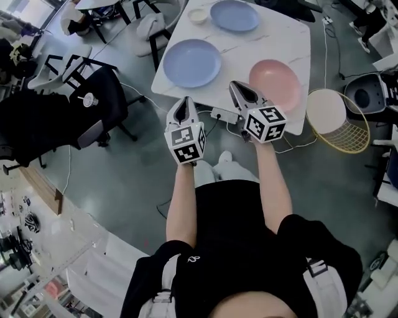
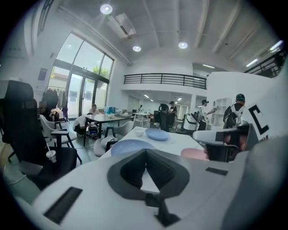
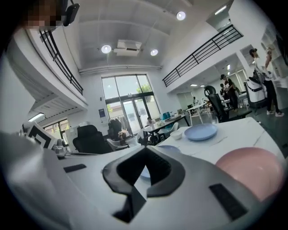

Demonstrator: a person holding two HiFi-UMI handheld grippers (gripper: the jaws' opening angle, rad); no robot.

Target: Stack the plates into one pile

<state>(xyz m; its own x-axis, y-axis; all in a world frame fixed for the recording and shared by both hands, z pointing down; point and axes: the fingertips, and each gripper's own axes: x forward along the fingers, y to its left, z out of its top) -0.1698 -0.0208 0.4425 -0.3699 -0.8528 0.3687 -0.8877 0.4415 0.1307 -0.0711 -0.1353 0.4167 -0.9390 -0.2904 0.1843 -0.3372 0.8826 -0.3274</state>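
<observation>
1. Head view: a white worktop carries three separate plates. The near blue plate lies at its left. The far blue plate lies at the far edge, with a small bowl just to its left. The pink plate lies at the near right. The left gripper points at the worktop's near edge, below the near blue plate. The right gripper points in just left of the pink plate. A wire basket stands on the floor to the right, and a black chair to the left.
2. Left gripper view: its fingers are pressed together with nothing between them. The near blue plate shows just beyond the tips, the pink plate is to the right, and the far blue plate and bowl lie farther back.
3. Right gripper view: its fingers are likewise pressed together and hold nothing. The pink plate lies close at the right, and the near blue plate is partly hidden behind the tips.
</observation>
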